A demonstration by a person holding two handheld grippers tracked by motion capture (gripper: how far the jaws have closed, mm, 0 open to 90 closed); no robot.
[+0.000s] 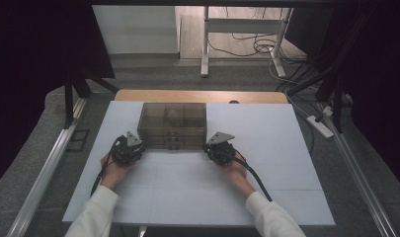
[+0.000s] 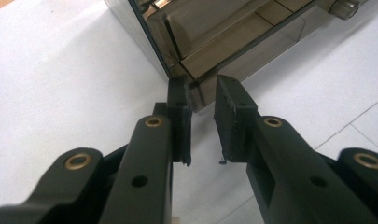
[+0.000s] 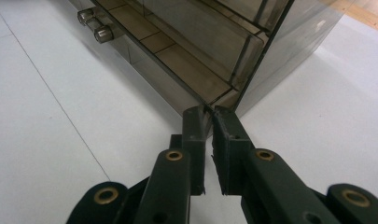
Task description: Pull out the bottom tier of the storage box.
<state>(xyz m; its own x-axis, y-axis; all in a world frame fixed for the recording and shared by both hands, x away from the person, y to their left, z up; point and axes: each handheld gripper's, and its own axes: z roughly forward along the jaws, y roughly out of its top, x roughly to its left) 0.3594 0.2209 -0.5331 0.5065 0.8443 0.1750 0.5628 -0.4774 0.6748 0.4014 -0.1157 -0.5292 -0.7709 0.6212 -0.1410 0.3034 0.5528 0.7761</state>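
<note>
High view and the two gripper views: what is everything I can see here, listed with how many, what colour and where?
Drawer box: one, smoky see-through brown, middle of the mat, far half; its front faces the person.
Knobs: two, clear, on the drawer fronts.
Mat: one, white, covering the table.
Table: one, wood edge showing beyond the mat.
Power strip: one, white, on the floor to the right.
Cables: several, dark, on the far floor.
Left gripper: one, black, jaws narrowly apart at the box's front left corner.
Right gripper: one, black, shut on the front right corner.
Sleeves: two, white, bottom edge.
</note>
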